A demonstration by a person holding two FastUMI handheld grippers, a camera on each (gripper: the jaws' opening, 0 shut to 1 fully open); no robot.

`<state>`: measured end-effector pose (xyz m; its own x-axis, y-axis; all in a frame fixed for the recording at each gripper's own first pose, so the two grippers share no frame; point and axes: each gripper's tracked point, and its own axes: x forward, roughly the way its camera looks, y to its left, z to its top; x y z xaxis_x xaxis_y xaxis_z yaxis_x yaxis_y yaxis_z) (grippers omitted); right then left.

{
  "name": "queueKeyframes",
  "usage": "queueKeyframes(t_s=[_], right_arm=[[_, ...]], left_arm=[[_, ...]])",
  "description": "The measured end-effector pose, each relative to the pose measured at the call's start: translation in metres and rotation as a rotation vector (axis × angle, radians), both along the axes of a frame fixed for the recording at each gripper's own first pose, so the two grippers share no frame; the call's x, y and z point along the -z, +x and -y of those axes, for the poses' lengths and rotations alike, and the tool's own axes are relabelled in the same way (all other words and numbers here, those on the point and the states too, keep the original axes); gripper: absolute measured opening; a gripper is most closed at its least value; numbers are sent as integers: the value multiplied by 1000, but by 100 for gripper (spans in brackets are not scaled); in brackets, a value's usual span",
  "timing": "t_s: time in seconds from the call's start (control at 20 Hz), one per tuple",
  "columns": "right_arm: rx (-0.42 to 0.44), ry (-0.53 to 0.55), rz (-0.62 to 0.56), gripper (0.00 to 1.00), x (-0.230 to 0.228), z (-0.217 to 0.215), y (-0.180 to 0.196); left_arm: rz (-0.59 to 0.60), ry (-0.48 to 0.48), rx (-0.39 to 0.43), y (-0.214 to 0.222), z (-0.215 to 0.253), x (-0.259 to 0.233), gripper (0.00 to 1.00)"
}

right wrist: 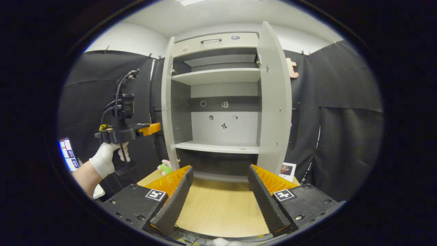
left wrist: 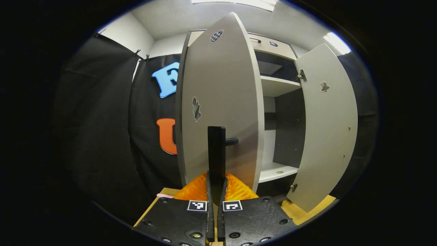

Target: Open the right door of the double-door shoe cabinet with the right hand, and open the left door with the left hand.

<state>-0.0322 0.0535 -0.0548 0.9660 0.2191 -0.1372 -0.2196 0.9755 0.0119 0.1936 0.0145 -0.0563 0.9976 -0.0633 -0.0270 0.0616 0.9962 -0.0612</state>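
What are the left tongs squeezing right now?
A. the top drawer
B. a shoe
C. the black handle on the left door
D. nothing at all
C: in the left gripper view the left tongs are closed on the black handle of the left door, which stands swung open.

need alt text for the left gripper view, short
The left gripper is shut on the dark handle of the cabinet's left door, which stands swung open toward the camera. Beyond it the right door is open too, with pale shelves between them.
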Motion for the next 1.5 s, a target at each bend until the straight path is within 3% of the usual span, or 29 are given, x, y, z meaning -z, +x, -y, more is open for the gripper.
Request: queueKeyframes(t_s=[0.55, 0.9, 1.05, 1.2, 1.5], right_arm=[[-41, 4, 1, 99, 1, -14, 2], [-51, 9, -4, 100, 3, -23, 2], [-53, 0, -2, 100, 2, -23, 2], [-55, 1, -7, 100, 4, -26, 4], [-68, -9, -7, 100, 5, -29, 3]], left_arm=[[7, 9, -31, -18, -57, 6, 0], [19, 7, -68, -17, -118, 9, 0], [33, -32, 3, -21, -115, 6, 0], [38, 17, -10, -19, -119, 7, 0], [24, -19, -21, -19, -120, 7, 0]])
